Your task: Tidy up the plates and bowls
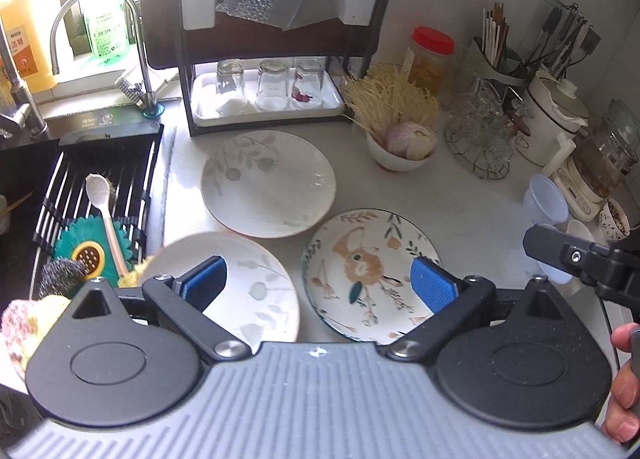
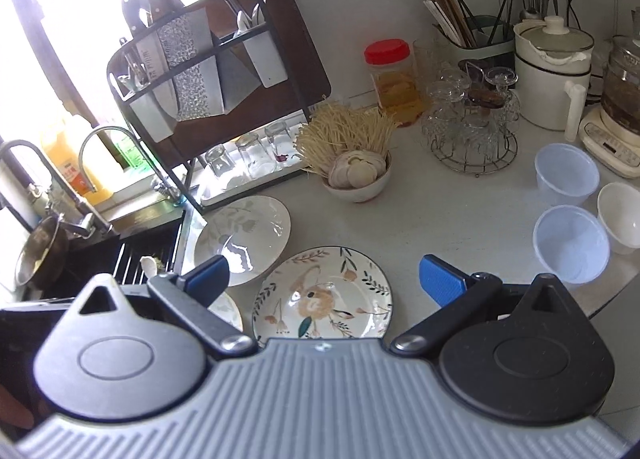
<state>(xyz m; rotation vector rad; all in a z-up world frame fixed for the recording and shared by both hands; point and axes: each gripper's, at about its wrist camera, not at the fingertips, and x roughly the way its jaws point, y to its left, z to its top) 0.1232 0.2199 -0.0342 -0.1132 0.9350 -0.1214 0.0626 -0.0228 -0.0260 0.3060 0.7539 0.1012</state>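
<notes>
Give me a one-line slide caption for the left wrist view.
Open left gripper hovers over a floral plate and two white leaf-print plates beside the sink rack.

I see three plates on desk (image 1: 472, 195): far plate (image 1: 268, 183) before rack (image 1: 264, 59) | near plate (image 1: 236, 283) left of patterned plate (image 1: 372, 275) | sink (image 1: 96, 187) left | garlic bowl (image 1: 402, 151) right of rack | tubs (image 2: 568, 199) far right
</notes>
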